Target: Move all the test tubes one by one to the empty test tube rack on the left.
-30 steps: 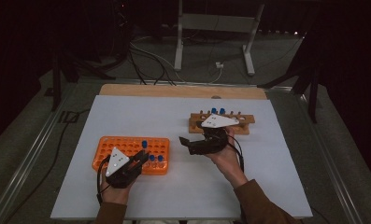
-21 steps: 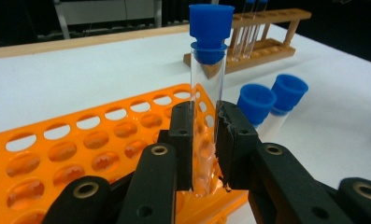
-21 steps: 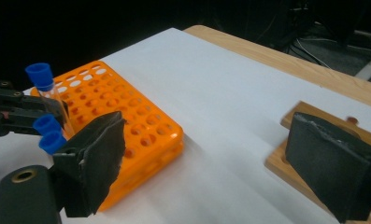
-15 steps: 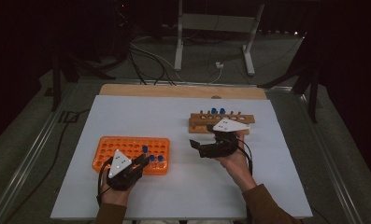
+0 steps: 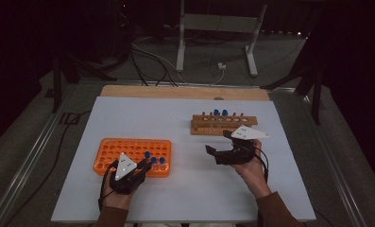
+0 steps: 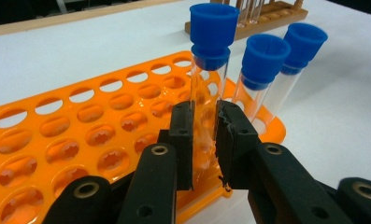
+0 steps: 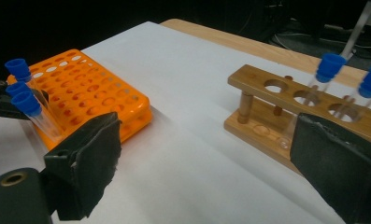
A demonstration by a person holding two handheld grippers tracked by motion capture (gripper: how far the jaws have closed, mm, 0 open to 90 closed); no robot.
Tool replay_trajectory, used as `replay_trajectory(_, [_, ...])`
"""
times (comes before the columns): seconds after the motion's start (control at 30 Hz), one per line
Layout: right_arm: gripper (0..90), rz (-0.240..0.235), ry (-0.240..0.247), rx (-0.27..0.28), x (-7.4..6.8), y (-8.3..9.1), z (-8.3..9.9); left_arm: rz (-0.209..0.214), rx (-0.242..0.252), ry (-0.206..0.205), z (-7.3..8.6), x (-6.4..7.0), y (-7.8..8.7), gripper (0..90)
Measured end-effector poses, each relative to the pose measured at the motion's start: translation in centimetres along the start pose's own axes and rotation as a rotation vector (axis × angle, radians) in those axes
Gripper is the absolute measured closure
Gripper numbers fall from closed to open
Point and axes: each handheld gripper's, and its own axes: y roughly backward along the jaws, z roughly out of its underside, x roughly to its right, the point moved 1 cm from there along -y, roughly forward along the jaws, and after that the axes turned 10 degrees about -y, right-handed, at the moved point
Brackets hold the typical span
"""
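Your left hand-held gripper (image 6: 204, 140) is clamped on one clear tube with a blue cap (image 6: 210, 70), jaws pinching the glass below the cap; the tube stands upright in the orange rack (image 6: 80, 140), at the rack's near corner by your hand. Count in that rack: three blue-capped tubes, the gripped one plus two more (image 6: 263, 70) just past your jaws on the far side, close together, whether they touch can't be told. All the other holes in the orange rack are bare.

Your right hand-held gripper (image 7: 206, 163) is wide open and holds nothing, hovering over the white table (image 7: 183, 140). One wooden rack (image 7: 286, 112) sits just ahead of its right jaw, with two blue-capped tubes (image 7: 330, 65) standing in it. The orange rack lies ahead of its left jaw, well apart from the wooden one.

In the high view your left hand-held gripper (image 5: 145, 166) is at the orange rack's (image 5: 128, 151) near edge and your right hand-held gripper (image 5: 211, 152) sits just short of the wooden rack (image 5: 223, 124). Totals: two racks, five tubes, two grippers
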Motion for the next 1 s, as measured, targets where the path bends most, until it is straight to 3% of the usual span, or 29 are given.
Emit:
replay_trajectory(0.2, [9.0, 0.013, -0.006, 0.008, 0.5, 0.7, 0.2, -0.001, -0.055, -0.035, 0.2, 0.3, -0.5, 78.7])
replay_trajectory(0.67, [9.2, 0.02, -0.02, 0.012, 1.1, 0.8, 0.5, 0.011, -0.074, -0.042, 0.2, 0.2, -0.2, 78.5])
replay_trajectory(0.83, [9.2, 0.024, -0.026, 0.02, 1.3, 1.0, 0.3, 0.034, -0.06, -0.022, 0.3, 0.0, -0.1, 76.9])
replay_trajectory(1.0, [9.1, 0.029, -0.032, 0.027, 1.6, 1.3, 0.1, 0.054, 0.005, -0.011, -0.1, -0.5, 0.8, 64.0])
